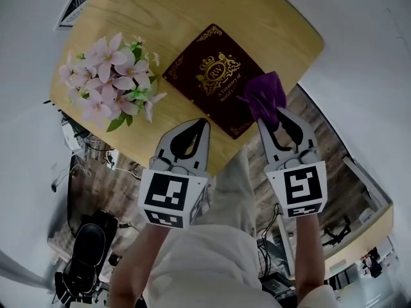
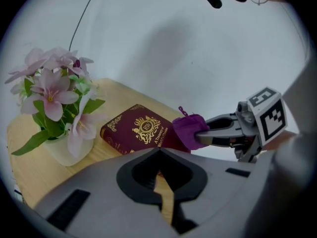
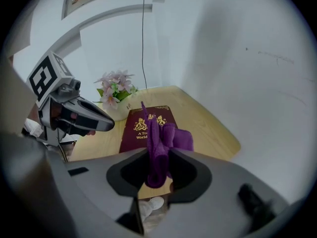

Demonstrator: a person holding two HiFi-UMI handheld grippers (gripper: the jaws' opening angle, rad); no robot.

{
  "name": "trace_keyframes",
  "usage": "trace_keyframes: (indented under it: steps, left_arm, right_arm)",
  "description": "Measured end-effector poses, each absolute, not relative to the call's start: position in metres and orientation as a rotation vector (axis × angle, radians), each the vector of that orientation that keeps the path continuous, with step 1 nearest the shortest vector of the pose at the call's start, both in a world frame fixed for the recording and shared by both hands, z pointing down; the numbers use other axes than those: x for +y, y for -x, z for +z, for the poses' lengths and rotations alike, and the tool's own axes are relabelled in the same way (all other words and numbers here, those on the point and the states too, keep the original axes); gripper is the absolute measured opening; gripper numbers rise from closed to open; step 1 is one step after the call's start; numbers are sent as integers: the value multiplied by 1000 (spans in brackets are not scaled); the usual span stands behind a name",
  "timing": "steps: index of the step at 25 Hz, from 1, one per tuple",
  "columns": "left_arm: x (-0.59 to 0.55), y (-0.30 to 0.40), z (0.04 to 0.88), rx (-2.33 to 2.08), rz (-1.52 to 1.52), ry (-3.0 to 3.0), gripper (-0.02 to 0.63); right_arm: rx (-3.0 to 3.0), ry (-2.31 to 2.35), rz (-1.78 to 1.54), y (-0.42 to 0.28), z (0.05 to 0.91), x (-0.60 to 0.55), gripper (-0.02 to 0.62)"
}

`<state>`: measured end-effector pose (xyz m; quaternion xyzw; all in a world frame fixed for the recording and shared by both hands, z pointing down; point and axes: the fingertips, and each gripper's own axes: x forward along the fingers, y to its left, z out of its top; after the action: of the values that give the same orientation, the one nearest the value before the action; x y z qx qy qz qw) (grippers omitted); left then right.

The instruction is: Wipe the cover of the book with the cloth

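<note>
Wooden table (image 1: 276,24), rounded at the corners, is sitting against a pale wall.

Person is reaching both forearms forward from below in the head view, roughly parallel, with a gripper in each hand and both pointing at the table's near edge.

Left gripper (image 1: 203,124) is hovering over the near part of the table, just beside the book's near-left edge and apart from it. In its own view the jaws are meeting tip to tip with nothing between them.

Right gripper (image 1: 268,119) is angling inward toward the book's right side. Its jaws are clamping down on the cloth, which is bunching up between and ahead of them.

Book (image 1: 215,76), dark red with a gold crest and gold corner ornaments, is lying flat and cover up near the table's middle, turned diagonally.

Pink flowers (image 1: 109,82) are standing in a pale vase left of the book.

Cloth (image 1: 264,95), purple, is hanging over the book's right edge. Whether it is touching the cover cannot be told.
</note>
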<state>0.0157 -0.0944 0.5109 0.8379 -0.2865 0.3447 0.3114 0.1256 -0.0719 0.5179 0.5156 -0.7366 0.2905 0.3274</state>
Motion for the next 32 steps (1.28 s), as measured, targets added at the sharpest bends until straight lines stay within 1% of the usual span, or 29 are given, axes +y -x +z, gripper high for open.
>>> trace_keyframes:
  steps: [17, 32]
  left_arm:
    - [-108, -20, 555, -771, 963, -2163, 11]
    - [-108, -21, 556, -764, 1014, -2174, 11]
  right_arm:
    - [-1950, -1271, 873, -130, 539, -89, 112]
    - [-2019, -1120, 951, -87, 535, -66, 110]
